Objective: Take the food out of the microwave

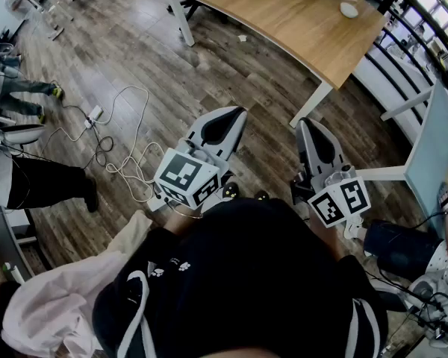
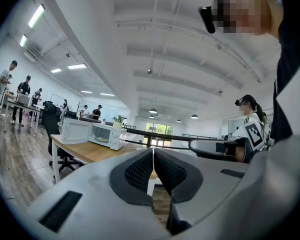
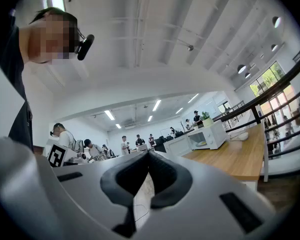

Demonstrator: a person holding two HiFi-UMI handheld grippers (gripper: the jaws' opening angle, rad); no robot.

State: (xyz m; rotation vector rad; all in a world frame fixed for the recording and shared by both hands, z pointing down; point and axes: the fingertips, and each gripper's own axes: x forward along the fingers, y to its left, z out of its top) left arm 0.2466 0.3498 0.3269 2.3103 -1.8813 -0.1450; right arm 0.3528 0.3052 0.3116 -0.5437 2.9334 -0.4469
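Observation:
A white microwave [image 2: 115, 136] stands on the far end of a wooden table [image 2: 82, 151] with its door [image 2: 75, 131] swung open. A yellowish plate of food [image 2: 103, 139] shows inside. The right gripper view has the same microwave [image 3: 215, 134] and food [image 3: 202, 144] far off. In the head view both grippers are held at waist height over the floor, well short of the table [image 1: 299, 28]. My left gripper [image 1: 231, 118] is shut and empty, its pads [image 2: 140, 171] pressed together. My right gripper [image 1: 311, 125] is also shut on nothing.
A white mouse [image 1: 349, 9] and a cable lie on the table. Power cords and a strip [image 1: 97, 114] trail over the wooden floor at the left. Other people stand at desks in the background [image 3: 125, 145]. A black railing [image 1: 403, 21] runs behind the table.

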